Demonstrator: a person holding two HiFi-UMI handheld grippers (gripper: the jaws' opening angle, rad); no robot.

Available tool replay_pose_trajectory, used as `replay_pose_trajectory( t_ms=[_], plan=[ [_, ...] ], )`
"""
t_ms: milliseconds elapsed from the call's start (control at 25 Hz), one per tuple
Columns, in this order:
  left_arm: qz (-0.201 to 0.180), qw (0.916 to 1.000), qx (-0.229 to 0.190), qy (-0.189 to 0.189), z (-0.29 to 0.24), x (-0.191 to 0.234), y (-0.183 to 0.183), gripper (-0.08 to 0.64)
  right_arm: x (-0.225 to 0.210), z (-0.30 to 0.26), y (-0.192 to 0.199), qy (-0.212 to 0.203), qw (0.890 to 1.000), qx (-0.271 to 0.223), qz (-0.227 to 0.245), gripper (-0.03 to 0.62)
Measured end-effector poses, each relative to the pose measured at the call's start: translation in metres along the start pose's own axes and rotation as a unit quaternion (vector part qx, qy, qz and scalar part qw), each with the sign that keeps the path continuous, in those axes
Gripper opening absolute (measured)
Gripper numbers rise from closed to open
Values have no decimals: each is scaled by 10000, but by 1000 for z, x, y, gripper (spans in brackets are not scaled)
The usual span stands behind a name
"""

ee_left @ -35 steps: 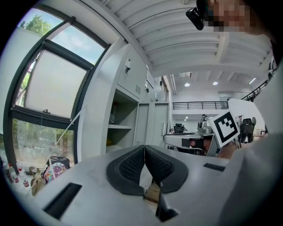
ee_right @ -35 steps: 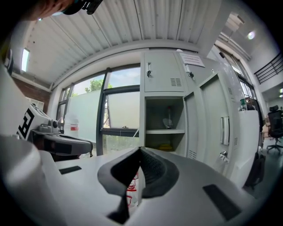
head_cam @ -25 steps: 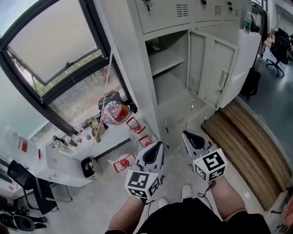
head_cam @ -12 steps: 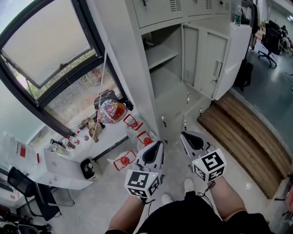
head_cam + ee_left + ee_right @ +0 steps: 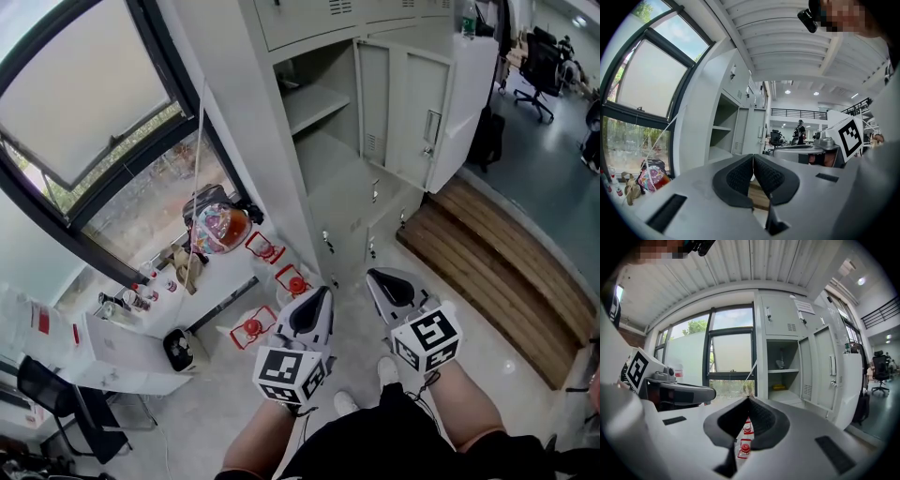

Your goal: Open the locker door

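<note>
Head view. The locker door (image 5: 412, 108) hangs swung open at upper right of centre, its long axis upright and its handle (image 5: 431, 127) facing us. We hold the left gripper (image 5: 324, 294) and right gripper (image 5: 373, 274) low at lower centre, well apart from it, jaws pressed together on nothing. We judge the right one nearer.
</note>
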State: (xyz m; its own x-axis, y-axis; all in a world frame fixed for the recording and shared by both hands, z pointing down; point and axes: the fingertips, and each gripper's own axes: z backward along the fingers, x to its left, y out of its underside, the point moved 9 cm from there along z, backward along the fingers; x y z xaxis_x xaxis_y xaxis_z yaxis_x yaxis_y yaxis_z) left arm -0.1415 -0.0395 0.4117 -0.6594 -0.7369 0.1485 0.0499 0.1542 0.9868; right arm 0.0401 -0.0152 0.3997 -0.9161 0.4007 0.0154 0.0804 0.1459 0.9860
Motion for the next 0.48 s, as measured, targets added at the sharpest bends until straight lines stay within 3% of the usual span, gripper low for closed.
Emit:
replay_pose_trajectory(
  t_ms=[480],
  plan=[
    [-74,9999,-32,66,8,-6,-3,17,8,10,-1,35,10000,-41,35,54]
  ],
)
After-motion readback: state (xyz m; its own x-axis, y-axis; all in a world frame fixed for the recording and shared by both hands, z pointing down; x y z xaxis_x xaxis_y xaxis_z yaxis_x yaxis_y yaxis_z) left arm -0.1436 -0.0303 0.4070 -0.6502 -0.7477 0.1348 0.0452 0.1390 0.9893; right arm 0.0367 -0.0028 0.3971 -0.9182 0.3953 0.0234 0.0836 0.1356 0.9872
